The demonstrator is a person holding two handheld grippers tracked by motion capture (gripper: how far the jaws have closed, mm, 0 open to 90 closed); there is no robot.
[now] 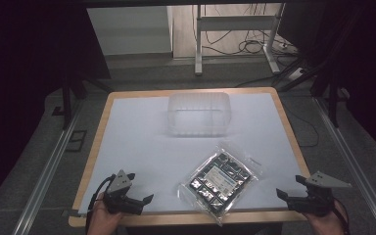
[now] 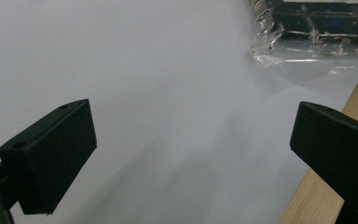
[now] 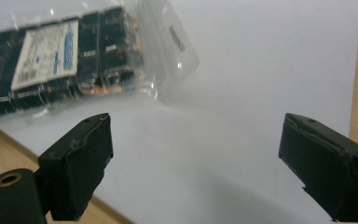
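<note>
A wooden table (image 1: 94, 161) covered by a white paper sheet (image 1: 142, 147) is seen from above. Near its front edge, at about 6 o'clock from the table's centre, lies a clear plastic bag holding a black compartment tray with a white label (image 1: 220, 181), turned diagonally and sticking slightly past the paper's front edge. A translucent plastic bin (image 1: 199, 113) stands toward 12 o'clock, well apart from the bag. The left gripper (image 1: 139, 201) sits at the 7 o'clock corner, jaws spread wide and holding nothing; the right gripper (image 1: 285, 195) sits at 5 o'clock, likewise spread and empty (a hand holds each from below). Neither touches the bag, which lies between them. Likely risks: the slick, crinkly film could slip from a pinch, a grasp on loose film alone could let the tray sag or swing, and a nudge could push the bag off the table's front edge.
</note>
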